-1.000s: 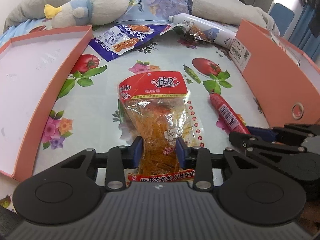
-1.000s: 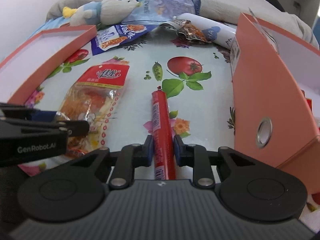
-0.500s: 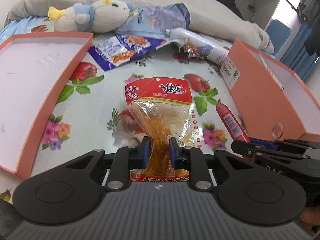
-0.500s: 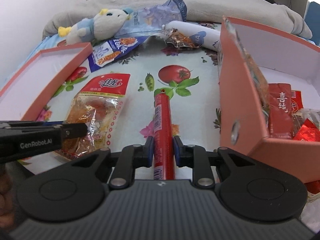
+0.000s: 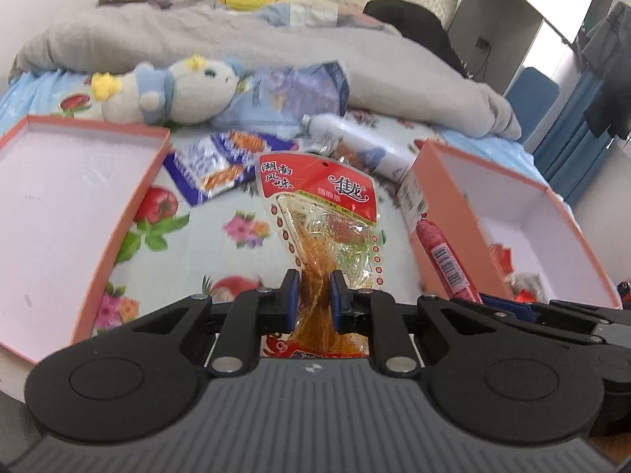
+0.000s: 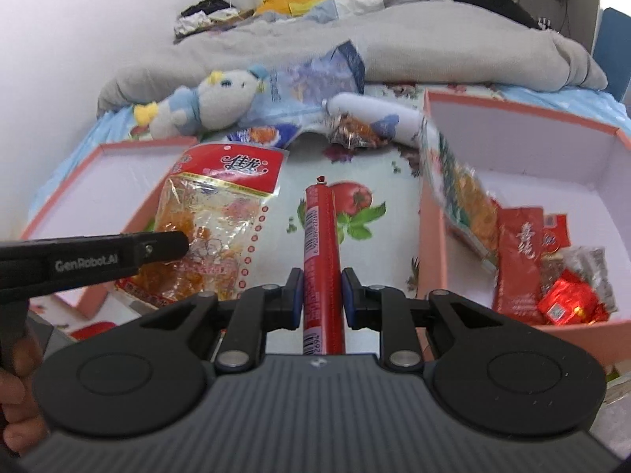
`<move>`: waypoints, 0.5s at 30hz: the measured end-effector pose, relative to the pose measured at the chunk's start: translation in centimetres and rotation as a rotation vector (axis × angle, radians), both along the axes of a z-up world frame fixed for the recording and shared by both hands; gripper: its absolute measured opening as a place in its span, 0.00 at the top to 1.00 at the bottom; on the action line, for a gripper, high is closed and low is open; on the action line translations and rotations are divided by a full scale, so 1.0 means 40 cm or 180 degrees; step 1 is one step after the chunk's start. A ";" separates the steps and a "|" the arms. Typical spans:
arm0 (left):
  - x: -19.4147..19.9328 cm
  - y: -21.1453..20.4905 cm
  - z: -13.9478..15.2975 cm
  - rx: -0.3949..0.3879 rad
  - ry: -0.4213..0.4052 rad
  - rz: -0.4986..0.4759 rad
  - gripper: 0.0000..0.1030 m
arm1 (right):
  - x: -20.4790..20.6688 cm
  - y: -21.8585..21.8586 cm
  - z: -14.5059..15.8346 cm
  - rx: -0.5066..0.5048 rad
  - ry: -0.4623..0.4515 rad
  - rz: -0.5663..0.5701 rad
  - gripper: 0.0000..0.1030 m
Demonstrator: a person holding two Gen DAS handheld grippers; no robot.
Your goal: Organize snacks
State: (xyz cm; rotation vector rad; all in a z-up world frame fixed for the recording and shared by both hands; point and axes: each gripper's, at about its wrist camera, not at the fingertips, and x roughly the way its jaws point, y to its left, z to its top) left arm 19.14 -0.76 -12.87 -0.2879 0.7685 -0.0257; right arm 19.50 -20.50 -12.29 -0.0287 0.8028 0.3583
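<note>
My left gripper [image 5: 314,295] is shut on a clear snack bag with a red header [image 5: 323,205] and holds it lifted above the flowered cloth; it also shows in the right wrist view [image 6: 221,213]. My right gripper [image 6: 322,295] is shut on a red sausage stick [image 6: 319,244], lifted too; the stick shows in the left wrist view [image 5: 445,260]. The salmon box [image 6: 512,118] at right holds several red snack packets [image 6: 516,260]. Its empty lid [image 5: 71,205] lies at left.
A blue snack packet [image 5: 221,165], a white bottle [image 5: 355,142], a small foil snack [image 6: 355,134], a large blue bag [image 5: 299,94] and a plush toy [image 5: 169,90] lie at the back. A grey blanket [image 5: 236,39] lies behind them.
Both grippers have risen and tilted up, each lifting its snack off the cloth. The inside of the right box has come into view.
</note>
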 end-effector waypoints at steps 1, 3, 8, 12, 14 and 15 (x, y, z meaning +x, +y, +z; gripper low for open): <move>0.000 -0.002 0.020 0.0027 -0.0025 0.0013 0.82 | 0.000 -0.005 0.018 0.0014 -0.0029 -0.0012 0.77; 0.001 -0.005 0.064 0.0041 -0.0089 0.0058 0.82 | 0.003 -0.018 0.052 0.0052 -0.0087 -0.0041 0.77; 0.020 -0.018 0.156 -0.0077 -0.0206 0.0023 0.82 | 0.011 -0.052 0.140 0.0165 -0.0269 -0.0107 0.77; 0.034 -0.058 0.224 -0.0120 -0.0345 -0.0069 0.82 | 0.019 -0.091 0.212 0.0238 -0.0438 -0.0186 0.77; 0.039 -0.083 0.258 -0.0128 -0.0426 -0.0134 0.82 | 0.023 -0.115 0.247 0.0255 -0.0531 -0.0232 0.77; 0.042 -0.099 0.275 -0.0134 -0.0469 -0.0164 0.82 | 0.024 -0.128 0.264 0.0262 -0.0574 -0.0252 0.77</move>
